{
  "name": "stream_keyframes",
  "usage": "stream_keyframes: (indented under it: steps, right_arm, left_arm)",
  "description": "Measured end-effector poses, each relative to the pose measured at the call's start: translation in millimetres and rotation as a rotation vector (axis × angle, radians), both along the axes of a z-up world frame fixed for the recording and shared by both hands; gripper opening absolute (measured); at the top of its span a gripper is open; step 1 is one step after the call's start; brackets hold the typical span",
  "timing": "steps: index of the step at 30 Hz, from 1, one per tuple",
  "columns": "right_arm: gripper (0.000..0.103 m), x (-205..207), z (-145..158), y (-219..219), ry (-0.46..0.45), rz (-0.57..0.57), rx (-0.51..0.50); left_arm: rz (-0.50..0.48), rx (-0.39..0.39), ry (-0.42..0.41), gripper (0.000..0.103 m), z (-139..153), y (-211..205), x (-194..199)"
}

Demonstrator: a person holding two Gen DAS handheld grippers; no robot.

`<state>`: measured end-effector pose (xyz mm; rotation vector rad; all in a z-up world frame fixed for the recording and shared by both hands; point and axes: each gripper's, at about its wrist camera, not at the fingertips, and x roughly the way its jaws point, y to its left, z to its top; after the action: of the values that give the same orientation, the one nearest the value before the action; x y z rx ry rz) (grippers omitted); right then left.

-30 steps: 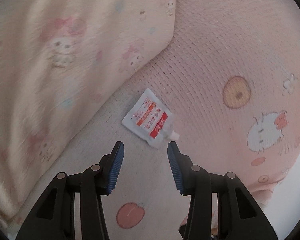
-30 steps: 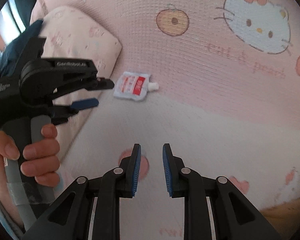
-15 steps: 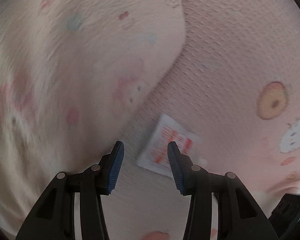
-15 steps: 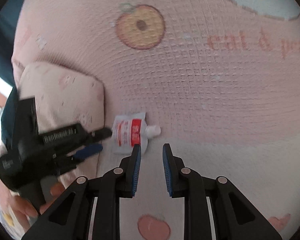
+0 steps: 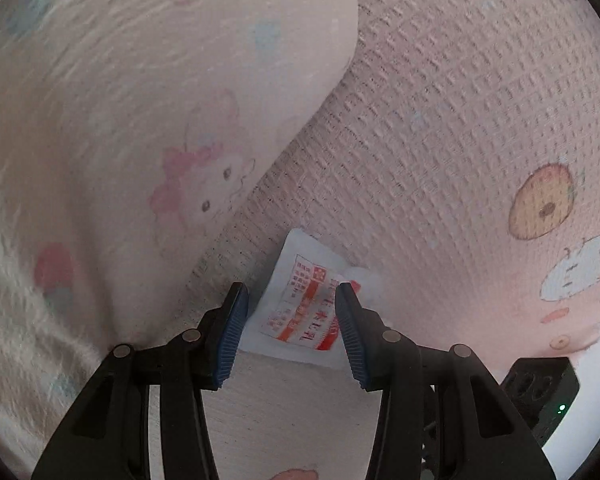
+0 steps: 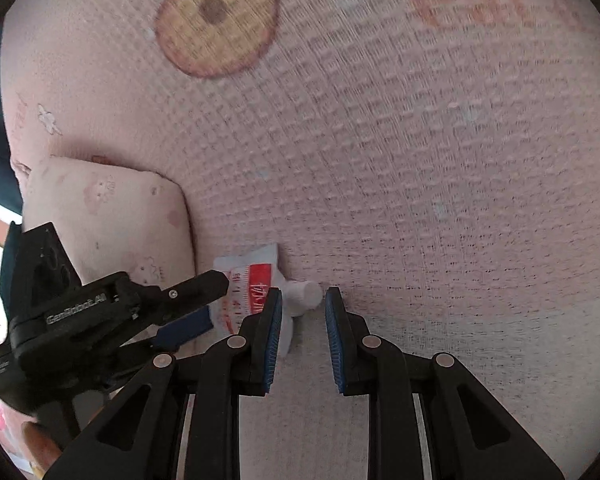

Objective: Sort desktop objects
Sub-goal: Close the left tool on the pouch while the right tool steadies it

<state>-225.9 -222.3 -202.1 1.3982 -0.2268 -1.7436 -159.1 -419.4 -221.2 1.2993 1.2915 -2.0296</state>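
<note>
Both grippers have closed in on the pouch (image 5: 306, 312); left jaws apart, right nearly together.

Two wrist fisheyes, both angled down and close in on the same patch of pink bedding.

My left-wrist cam looks along my left gripper (image 5: 290, 294) down at the white sachet (image 5: 304, 304), very near, with the pillow (image 5: 148, 128) filling its left side and the waffle blanket (image 5: 440, 128) its right. My right-wrist cam looks past my right gripper (image 6: 302, 294) at the same sachet (image 6: 248, 284) from its spout side, pillow (image 6: 108, 208) at left. Shared: sachet, pillow edge, blanket. The right cam also sees my left gripper (image 6: 204, 300) side-on; the dark block (image 5: 540, 384) low right in the left view is probably my right tool, hard to tell.
</note>
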Motion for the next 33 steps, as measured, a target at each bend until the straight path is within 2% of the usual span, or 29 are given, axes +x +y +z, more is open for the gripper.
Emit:
stream_keyframes:
  steps: [3, 6, 8, 12, 15, 17, 20, 22, 26, 30, 33]
  right_arm:
    - [0.019, -3.4, -2.5, 1.3, -0.024, -0.013, -0.027]
    - [0.018, -4.3, -2.3, 4.1, -0.01, 0.001, -0.029]
    - [0.018, -4.6, 0.1, 6.6, 0.009, 0.006, -0.019]
    - [0.019, -3.1, 3.3, 10.8, 0.018, 0.034, -0.009]
    - [0.018, 1.1, 7.6, 21.2, 0.079, 0.029, 0.049]
    - [0.018, 2.1, 8.6, 33.0, 0.102, 0.014, 0.086]
    - [0.018, 3.2, 10.8, 48.5, 0.109, -0.017, 0.119]
    - [0.018, 6.5, 12.3, 61.5, 0.105, -0.024, 0.142]
    - [0.018, 23.1, 8.2, 89.4, 0.118, -0.029, 0.25]
    - [0.018, 47.2, 5.9, 111.4, 0.122, -0.015, 0.299]
    - [0.018, 64.6, 6.7, 131.2, 0.102, -0.033, 0.315]
  left_arm:
    - [-0.042, -0.043, -0.02, 0.049, 1.1, 9.8, 0.3]
    - [-0.069, -0.072, -0.033, 0.046, 6.1, 21.7, -5.8]
    - [-0.09, -0.063, -0.023, 0.044, 6.8, 27.0, -7.3]
    - [-0.153, 0.009, 0.022, 0.04, 4.0, 45.5, -10.8]
    - [-0.215, -0.009, 0.019, 0.036, 5.6, 67.2, -14.8]
    - [-0.246, 0.005, 0.025, 0.036, 5.0, 82.6, -16.7]
    - [-0.287, 0.03, 0.03, 0.036, 3.8, 106.0, -13.5]
    - [-0.326, 0.016, 0.024, 0.036, 4.8, 127.2, -10.2]
    - [-0.422, -0.002, 0.015, 0.036, 5.7, 163.4, -11.8]
    - [-0.525, -0.064, -0.003, 0.036, 11.0, 202.3, 0.6]
    - [-0.564, -0.053, 0.008, 0.036, 11.3, 209.1, 1.7]
